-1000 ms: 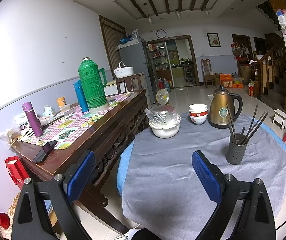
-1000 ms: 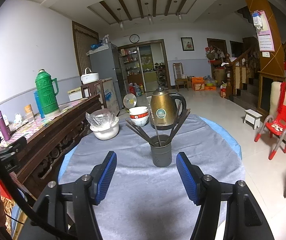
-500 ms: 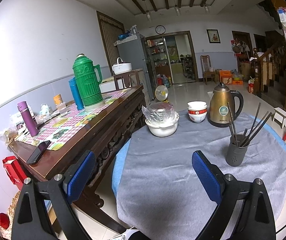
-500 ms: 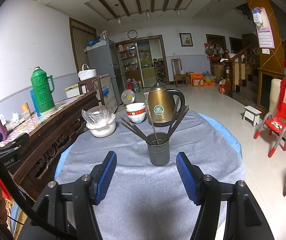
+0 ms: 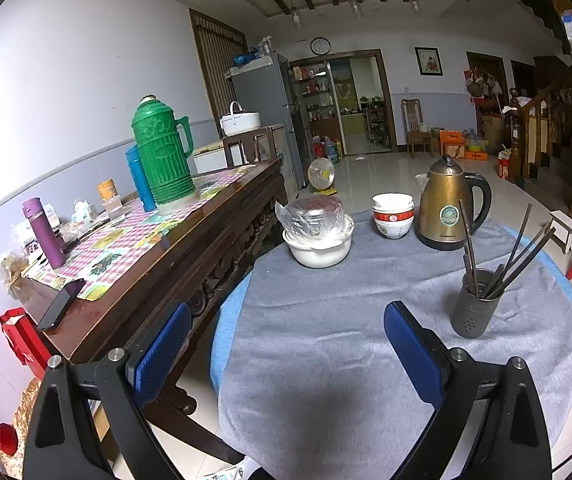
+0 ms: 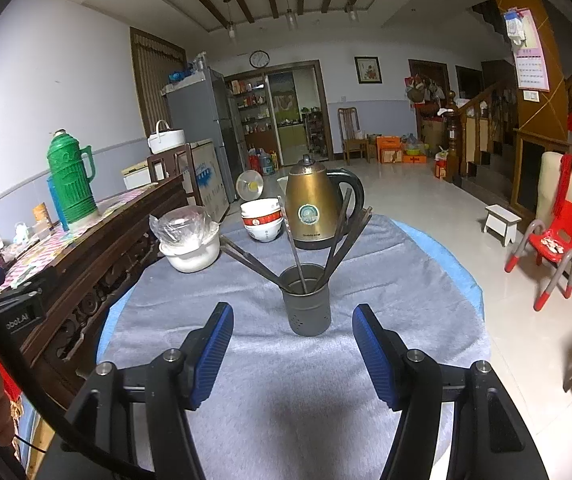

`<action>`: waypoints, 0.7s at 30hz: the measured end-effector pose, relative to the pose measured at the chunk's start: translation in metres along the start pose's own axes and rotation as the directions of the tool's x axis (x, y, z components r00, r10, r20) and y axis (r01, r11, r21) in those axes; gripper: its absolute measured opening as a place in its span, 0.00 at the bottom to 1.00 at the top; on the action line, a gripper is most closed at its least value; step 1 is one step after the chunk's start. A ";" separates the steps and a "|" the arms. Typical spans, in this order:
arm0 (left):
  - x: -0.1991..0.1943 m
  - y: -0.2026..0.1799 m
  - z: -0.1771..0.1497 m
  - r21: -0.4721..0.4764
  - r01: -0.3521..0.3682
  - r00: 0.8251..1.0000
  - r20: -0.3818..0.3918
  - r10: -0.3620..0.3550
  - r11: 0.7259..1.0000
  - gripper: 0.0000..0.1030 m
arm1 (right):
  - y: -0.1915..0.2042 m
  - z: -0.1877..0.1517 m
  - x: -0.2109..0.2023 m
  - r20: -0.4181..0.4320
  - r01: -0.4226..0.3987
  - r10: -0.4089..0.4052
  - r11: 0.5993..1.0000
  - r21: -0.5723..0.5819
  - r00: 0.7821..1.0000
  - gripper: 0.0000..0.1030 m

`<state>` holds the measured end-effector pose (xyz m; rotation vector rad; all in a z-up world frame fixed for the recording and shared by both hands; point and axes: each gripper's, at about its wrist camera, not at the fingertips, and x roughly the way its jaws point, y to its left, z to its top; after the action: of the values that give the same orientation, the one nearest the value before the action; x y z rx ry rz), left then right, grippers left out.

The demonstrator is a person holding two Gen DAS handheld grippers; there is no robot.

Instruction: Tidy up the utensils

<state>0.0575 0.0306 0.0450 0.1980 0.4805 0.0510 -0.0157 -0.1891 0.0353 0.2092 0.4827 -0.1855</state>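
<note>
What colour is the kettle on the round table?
The kettle is gold with a black handle and lid knob, clearest in the right wrist view.

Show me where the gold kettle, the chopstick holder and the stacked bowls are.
gold kettle point(image 6: 313, 208): right wrist view, on its body.
chopstick holder point(image 6: 307, 310): right wrist view, on its front wall.
stacked bowls point(image 6: 262, 220): right wrist view, on the red band.
</note>
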 end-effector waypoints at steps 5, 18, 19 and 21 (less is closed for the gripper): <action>0.016 -0.005 0.003 -0.002 0.003 1.000 -0.026 -0.003 1.000 0.94 | 0.000 0.003 0.016 -0.021 -0.002 0.002 1.000 -0.002 1.000 0.64; 0.057 -0.019 0.006 -0.016 0.059 0.995 -0.082 -0.060 0.998 0.94 | 0.000 0.013 0.050 -0.037 0.041 -0.043 0.999 -0.035 0.998 0.64; 0.060 -0.020 0.005 -0.016 0.068 0.994 -0.085 -0.069 0.998 0.94 | -0.001 0.014 0.051 -0.037 0.045 -0.046 0.998 -0.037 0.998 0.64; 0.064 -0.024 0.004 -0.016 0.087 0.992 -0.090 -0.089 0.996 0.94 | -0.002 0.016 0.056 -0.039 0.056 -0.058 0.998 -0.042 0.998 0.64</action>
<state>0.1165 0.0124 0.0149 0.1629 0.5789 -0.0234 0.0393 -0.2022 0.0218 0.1591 0.5328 -0.2271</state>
